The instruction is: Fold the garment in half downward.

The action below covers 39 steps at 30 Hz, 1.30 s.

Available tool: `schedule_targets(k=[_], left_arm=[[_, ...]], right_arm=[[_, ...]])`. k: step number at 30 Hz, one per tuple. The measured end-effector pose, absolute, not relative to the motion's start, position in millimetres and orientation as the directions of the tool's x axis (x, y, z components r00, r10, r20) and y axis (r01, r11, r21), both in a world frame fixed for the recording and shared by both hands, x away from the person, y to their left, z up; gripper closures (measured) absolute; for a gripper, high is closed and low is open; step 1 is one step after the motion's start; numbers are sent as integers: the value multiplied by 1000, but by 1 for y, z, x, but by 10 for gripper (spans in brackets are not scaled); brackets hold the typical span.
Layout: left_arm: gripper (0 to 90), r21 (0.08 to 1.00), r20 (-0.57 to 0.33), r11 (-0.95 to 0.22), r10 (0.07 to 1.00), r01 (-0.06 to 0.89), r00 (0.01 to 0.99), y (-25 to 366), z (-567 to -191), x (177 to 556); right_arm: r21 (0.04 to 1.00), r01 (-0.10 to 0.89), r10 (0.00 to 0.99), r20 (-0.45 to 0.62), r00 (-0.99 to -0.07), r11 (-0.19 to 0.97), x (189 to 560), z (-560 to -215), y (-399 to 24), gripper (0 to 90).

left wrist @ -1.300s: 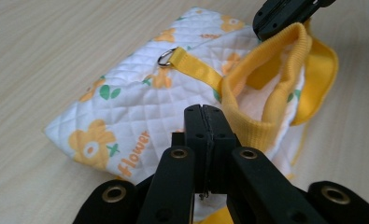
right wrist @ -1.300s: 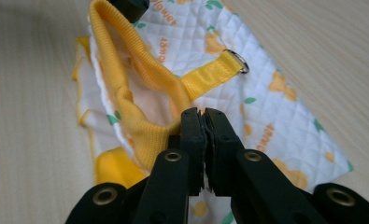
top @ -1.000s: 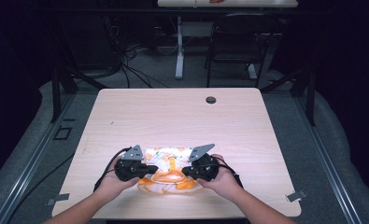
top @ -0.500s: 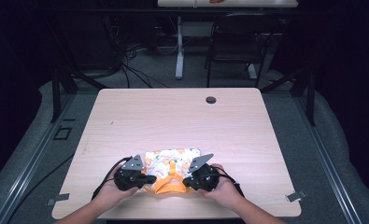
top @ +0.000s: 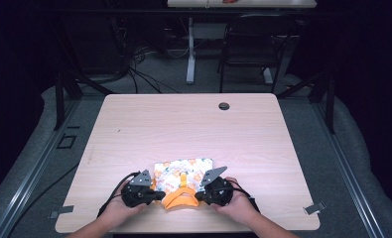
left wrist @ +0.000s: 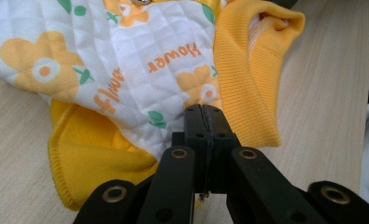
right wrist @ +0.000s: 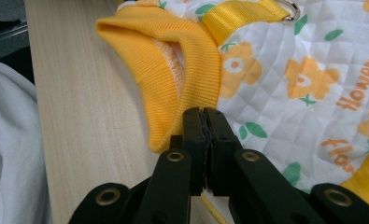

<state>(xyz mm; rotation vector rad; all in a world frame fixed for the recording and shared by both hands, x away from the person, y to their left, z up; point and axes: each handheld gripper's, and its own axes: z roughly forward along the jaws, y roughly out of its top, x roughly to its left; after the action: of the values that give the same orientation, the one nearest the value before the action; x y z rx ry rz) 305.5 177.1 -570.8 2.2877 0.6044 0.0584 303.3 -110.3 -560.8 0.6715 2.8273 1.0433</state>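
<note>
Little flowery shirt (top: pixel 182 174) lying at lower middle of frame, on desk (top: pixel 193 129) near front edge. Left claw (top: pixel 154 194) pinching shirt edge tight. Right claw (top: pixel 199 195) pinching orange collar (right wrist: pixel 173 70) tight. Pulling unevenly might be bunching cloth, or thin edge slipping out.

The quilted garment (left wrist: pixel 140 60) is showing white cloth with orange flowers, green leaves, orange "flower" lettering and yellow-orange ribbed trim; the table (top: pixel 193 124) is looking pale wood.

Bright, evenly lit table (top: pixel 193 129) (surroundings dark), close views sharp.
</note>
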Motion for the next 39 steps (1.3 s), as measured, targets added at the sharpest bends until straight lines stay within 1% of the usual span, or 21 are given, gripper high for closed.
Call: schedule_targets(k=[1, 5, 6, 14, 16, 24, 32, 39], left_arm=[[899, 684, -136, -606, 439, 405, 888, 177, -571, 306], [899, 683, -137, -606, 442, 408, 886, 176, -571, 306], [899, 684, -137, -605, 443, 408, 886, 176, -572, 306], [900, 683, -145, -600, 448, 417, 882, 175, -573, 309], [900, 683, -144, -600, 449, 417, 882, 175, -573, 309], [900, 682, -139, -596, 463, 424, 875, 174, -573, 315], [900, 684, -136, -582, 490, 439, 861, 173, -573, 328], [900, 708, -164, -517, 542, 481, 824, 176, -577, 346]], right_arm=[[638, 387, 424, 102, -900, 666, 303, -562, -110, 882], [626, 382, 422, 93, -902, 680, 304, -562, -111, 885], [640, 392, 428, 107, -898, 662, 304, -564, -110, 886], [628, 380, 420, 92, -903, 679, 305, -564, -110, 889], [637, 392, 425, 109, -898, 664, 306, -566, -110, 891], [638, 393, 431, 106, -896, 662, 310, -566, -110, 891], [641, 418, 455, 120, -883, 644, 321, -566, -110, 891], [652, 439, 486, 121, -865, 618, 337, -567, -110, 893]])
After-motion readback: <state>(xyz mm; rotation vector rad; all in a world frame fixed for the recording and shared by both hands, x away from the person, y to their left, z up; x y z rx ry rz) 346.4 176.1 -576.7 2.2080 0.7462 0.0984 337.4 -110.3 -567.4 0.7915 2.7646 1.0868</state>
